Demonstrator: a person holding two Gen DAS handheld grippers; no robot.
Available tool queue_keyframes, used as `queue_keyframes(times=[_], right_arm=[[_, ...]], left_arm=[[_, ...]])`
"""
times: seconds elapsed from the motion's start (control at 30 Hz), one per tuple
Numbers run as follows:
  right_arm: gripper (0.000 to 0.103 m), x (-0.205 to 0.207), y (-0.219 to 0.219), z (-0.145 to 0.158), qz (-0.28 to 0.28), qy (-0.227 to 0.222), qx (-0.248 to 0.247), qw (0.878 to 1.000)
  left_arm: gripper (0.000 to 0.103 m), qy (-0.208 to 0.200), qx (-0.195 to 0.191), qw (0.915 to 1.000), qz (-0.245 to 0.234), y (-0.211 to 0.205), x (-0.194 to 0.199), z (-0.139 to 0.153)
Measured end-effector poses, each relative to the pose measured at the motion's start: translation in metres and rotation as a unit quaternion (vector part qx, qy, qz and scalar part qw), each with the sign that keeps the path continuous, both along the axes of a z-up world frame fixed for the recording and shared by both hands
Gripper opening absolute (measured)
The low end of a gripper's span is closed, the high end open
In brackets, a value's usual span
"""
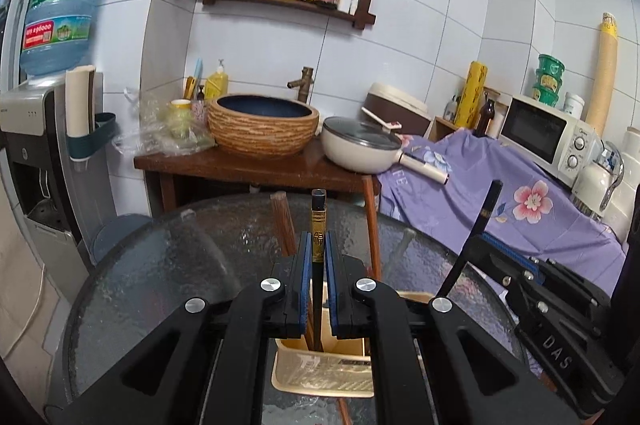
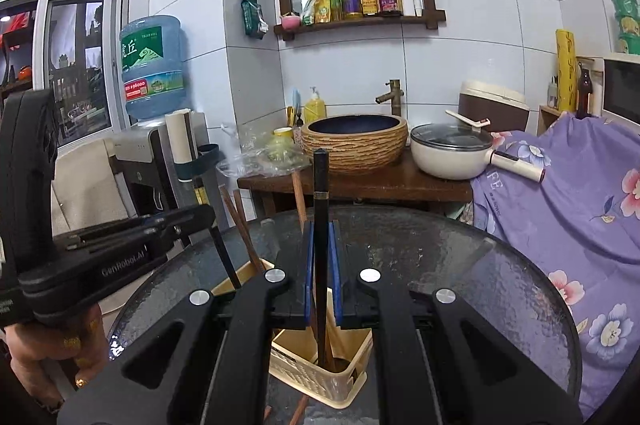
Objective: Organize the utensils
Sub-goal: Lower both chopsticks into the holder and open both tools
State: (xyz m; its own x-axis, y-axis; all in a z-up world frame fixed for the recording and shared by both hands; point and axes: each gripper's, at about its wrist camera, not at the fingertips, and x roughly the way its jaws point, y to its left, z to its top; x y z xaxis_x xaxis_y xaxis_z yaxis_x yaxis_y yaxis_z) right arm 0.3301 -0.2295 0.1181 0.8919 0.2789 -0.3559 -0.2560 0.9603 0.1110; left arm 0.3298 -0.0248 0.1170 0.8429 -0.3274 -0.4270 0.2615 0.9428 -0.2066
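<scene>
In the left wrist view my left gripper (image 1: 319, 241) is shut on a black chopstick (image 1: 319, 215) with a gold band. The stick stands upright, its lower end inside the cream utensil basket (image 1: 320, 371) on the round glass table (image 1: 160, 265). A brown wooden chopstick (image 1: 283, 221) leans in the same basket. My right gripper (image 2: 321, 229) is shut on a second black chopstick (image 2: 321, 185), whose tip also reaches into the basket (image 2: 316, 373). Each gripper shows in the other's view: the right gripper (image 1: 476, 245) at the right, the left gripper (image 2: 204, 215) at the left, held by a hand (image 2: 52, 353).
Behind the table stands a wooden counter with a woven sink basin (image 1: 264, 125) and a lidded white pan (image 1: 360, 145). A purple flowered cloth (image 1: 500, 209) covers the right side under a microwave (image 1: 548, 133). A water dispenser (image 1: 36, 145) stands at the left.
</scene>
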Motion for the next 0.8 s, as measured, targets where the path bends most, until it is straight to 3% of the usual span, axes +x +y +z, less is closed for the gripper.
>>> queue_keyframes(times=[0.43, 0.5, 0.57, 0.63, 0.67, 0.8], right_arm=[[0.008, 0.007, -0.009, -0.016, -0.003, 0.013, 0.005, 1.0], [0.008, 0.006, -0.01, -0.016, -0.002, 0.013, 0.003, 1.0], [0.014, 0.002, -0.011, -0.018, -0.003, 0.012, 0.001, 1.0], [0.047, -0.002, -0.014, -0.017, 0.0, 0.01, 0.011, 1.0], [0.052, -0.009, -0.017, -0.017, -0.004, 0.0, 0.021, 1.0], [0.052, -0.029, -0.023, -0.016, -0.019, -0.011, 0.03, 0.999]], left_arm=[[0.007, 0.02, 0.011, 0.9997, -0.009, -0.007, 0.003, -0.022], [0.011, 0.018, 0.009, 0.9997, -0.01, -0.005, 0.001, -0.021], [0.022, 0.013, 0.007, 0.9998, -0.01, -0.003, -0.002, -0.019], [0.036, 0.003, 0.004, 1.0, -0.008, 0.0, -0.008, -0.016], [0.044, -0.003, 0.003, 1.0, -0.008, 0.002, -0.014, -0.014], [0.053, -0.027, 0.015, 0.9995, -0.005, 0.006, -0.039, -0.013]])
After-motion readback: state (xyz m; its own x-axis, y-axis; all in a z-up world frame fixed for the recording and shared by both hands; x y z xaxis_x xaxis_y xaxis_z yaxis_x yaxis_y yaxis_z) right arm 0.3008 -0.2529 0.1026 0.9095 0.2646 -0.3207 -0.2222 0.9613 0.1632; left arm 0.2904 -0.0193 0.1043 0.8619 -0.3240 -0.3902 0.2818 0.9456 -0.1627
